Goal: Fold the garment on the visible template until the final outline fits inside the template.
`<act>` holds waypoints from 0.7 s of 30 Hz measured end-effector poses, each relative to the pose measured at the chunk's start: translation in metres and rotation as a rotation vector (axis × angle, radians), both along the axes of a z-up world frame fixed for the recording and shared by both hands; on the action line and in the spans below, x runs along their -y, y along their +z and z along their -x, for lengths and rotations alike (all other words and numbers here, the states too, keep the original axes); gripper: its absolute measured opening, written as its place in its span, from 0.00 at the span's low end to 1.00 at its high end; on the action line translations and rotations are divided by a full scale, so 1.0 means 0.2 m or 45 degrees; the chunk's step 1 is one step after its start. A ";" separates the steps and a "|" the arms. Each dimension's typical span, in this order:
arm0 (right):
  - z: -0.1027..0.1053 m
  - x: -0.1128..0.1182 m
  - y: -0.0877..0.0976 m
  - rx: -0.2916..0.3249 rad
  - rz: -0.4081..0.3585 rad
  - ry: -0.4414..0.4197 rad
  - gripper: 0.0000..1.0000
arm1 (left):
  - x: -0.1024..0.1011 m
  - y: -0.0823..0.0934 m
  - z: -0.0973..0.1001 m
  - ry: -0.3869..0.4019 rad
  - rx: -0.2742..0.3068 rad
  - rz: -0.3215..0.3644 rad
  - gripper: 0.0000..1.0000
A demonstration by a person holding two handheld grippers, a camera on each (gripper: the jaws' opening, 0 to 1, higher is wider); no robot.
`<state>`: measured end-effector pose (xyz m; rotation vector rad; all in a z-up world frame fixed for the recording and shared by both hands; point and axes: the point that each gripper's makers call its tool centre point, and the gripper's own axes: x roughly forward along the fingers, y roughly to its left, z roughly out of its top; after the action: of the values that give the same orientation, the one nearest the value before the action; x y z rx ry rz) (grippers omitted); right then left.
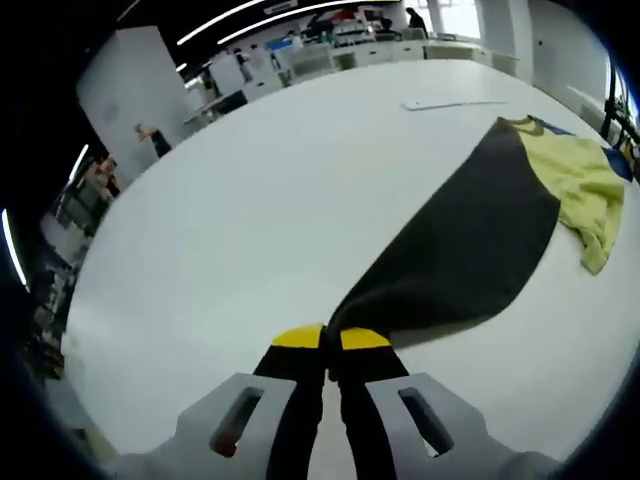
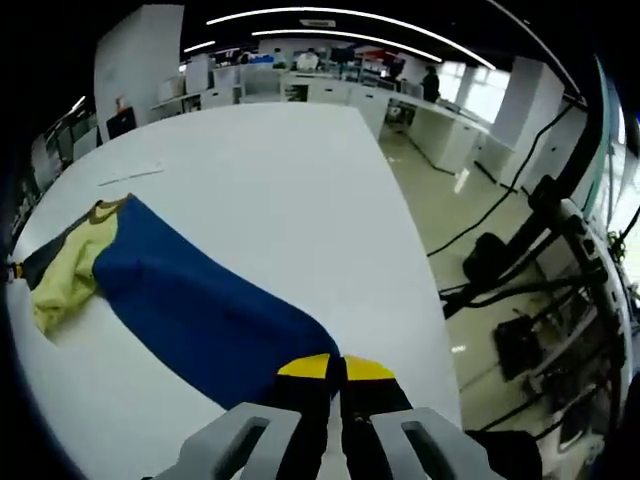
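My left gripper (image 1: 327, 340) is clamped on the garment's (image 1: 470, 240) dark side; my right gripper (image 2: 335, 368) pinches its blue side, over the table (image 1: 250, 200).

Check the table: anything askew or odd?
Yes: the garment is stretched taut between both claws, left claw and right claw, while its yellow part lies bunched and crumpled on the white table.
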<state>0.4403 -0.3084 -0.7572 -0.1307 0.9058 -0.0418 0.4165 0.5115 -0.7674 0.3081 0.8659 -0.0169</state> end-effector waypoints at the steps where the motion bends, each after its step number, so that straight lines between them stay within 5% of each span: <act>1: 0.00 0.00 0.00 -0.001 0.000 -0.001 0.00 | 0.00 0.00 0.00 -0.001 -0.002 -0.003 0.00; 9: -0.02 0.02 -0.05 -0.017 -0.035 -0.024 0.00 | 0.00 0.00 -0.01 0.000 -0.007 -0.024 0.01; 14: 0.02 0.08 -0.09 -0.078 -0.011 -0.043 0.00 | 0.00 -0.04 0.05 0.061 -0.018 0.054 0.04; 21: 0.03 0.01 -0.05 0.007 -0.141 -0.064 0.23 | -0.02 0.02 0.07 0.109 0.053 0.071 0.23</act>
<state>0.4347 -0.3101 -0.7669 -0.0048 0.9036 -0.0383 0.4022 0.5148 -0.7639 0.2179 0.8350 0.0450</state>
